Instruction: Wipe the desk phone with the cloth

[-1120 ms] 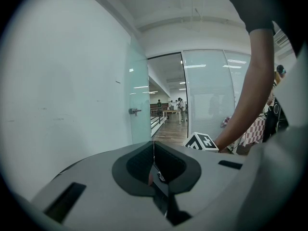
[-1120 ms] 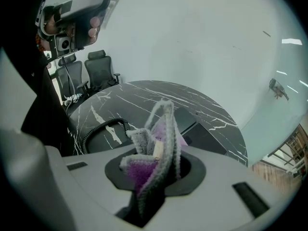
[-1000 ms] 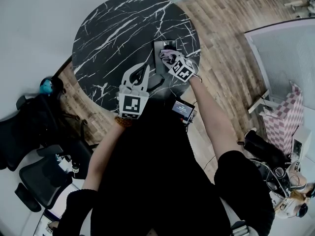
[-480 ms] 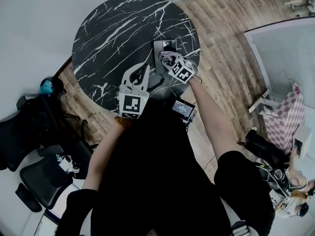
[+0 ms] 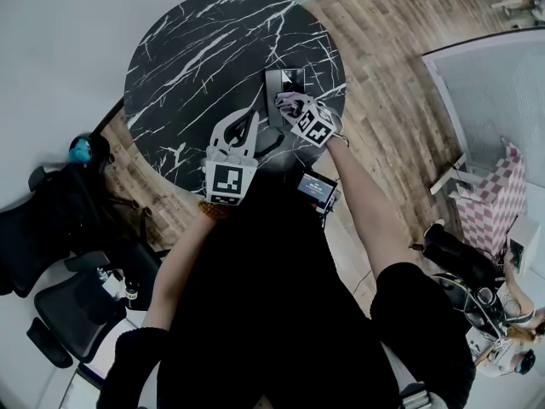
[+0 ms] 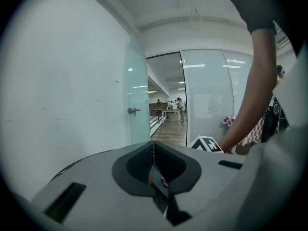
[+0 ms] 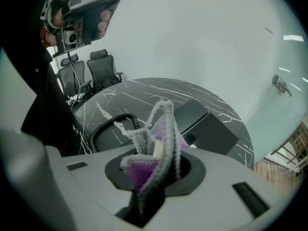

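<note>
Desk phone (image 5: 284,82) lies on the right part of the round black marble table (image 5: 187,66), close to the edge. Its long axis runs away from the person. Any lettering on it is too small to read. A coiled cord (image 7: 108,124) lies beside it. The right gripper (image 5: 291,104) is clamped on the purple-and-grey cloth (image 7: 144,170) and holds it over the phone. The left gripper (image 6: 154,153) has its jaws together with nothing between them.

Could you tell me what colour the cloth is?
The fuzzy cloth is purple and grey; clearest in right gripper view.
</note>
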Available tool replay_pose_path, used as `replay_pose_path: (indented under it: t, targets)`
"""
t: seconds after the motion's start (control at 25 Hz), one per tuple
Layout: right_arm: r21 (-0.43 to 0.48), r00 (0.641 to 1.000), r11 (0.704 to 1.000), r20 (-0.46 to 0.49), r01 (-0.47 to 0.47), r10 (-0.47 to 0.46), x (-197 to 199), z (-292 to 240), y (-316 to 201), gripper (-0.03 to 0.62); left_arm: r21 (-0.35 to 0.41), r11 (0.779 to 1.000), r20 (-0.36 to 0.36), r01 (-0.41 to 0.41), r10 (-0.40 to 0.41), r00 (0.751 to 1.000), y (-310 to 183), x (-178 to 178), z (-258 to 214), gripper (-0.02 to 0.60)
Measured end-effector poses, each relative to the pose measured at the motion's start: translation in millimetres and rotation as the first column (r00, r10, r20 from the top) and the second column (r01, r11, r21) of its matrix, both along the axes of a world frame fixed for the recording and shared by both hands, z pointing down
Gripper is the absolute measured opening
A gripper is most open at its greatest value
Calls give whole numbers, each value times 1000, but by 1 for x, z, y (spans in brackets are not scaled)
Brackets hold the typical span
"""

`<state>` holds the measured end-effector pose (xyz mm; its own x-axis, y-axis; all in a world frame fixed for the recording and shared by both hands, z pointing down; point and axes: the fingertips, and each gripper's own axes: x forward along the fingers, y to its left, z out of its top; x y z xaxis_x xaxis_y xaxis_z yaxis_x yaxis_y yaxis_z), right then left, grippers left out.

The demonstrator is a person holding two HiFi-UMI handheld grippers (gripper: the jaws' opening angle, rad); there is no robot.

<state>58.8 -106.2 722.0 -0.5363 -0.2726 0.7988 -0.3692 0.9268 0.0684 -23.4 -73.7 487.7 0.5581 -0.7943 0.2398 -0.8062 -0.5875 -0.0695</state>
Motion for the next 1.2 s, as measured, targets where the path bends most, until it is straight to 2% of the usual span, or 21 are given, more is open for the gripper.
replay_pose_path:
  t: [1.2]
  targets:
    - [-26,1000,1000,9,15,-15,0,10,19,100,-7,1000,4,-9,9,1000,1,2,3,16]
